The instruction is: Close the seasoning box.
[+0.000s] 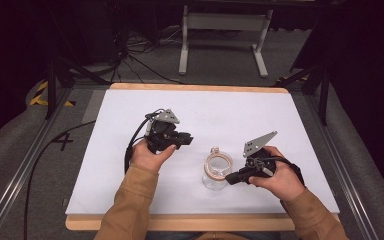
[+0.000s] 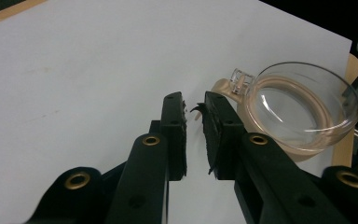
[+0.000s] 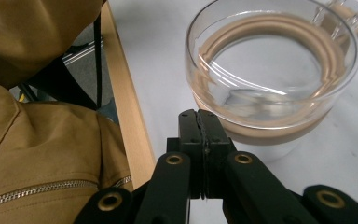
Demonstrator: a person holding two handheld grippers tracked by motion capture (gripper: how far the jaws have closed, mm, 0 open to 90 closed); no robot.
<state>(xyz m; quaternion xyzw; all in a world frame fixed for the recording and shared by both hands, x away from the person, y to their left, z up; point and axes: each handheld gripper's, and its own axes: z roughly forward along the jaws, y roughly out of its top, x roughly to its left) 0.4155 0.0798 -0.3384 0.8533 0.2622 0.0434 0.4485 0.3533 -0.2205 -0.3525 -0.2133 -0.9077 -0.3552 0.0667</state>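
A small clear glass jar (image 1: pixel 215 172) with a tan ring around its rim stands on the white tabletop (image 1: pixel 200 110) at the front right of centre. A clear tab (image 2: pixel 239 80) sticks out from its far side. My right gripper (image 1: pixel 229 178) lies level just right of the jar, jaws shut with nothing between them. In the right gripper view its tips (image 3: pixel 199 117) sit right at the jar's (image 3: pixel 270 70) tan band; whether they touch it I cannot tell. My left gripper (image 1: pixel 187 139) hovers left of the jar. Its jaws (image 2: pixel 194 109) stand a narrow gap apart, empty, aimed toward the jar (image 2: pixel 303 109).
The table's wooden front edge (image 1: pixel 180 222) runs close to the jar, and a person's tan sleeve (image 3: pixel 42 140) lies beside the right gripper. A metal stand (image 1: pixel 225 30) and cables (image 1: pixel 130 55) lie on the floor beyond the table.
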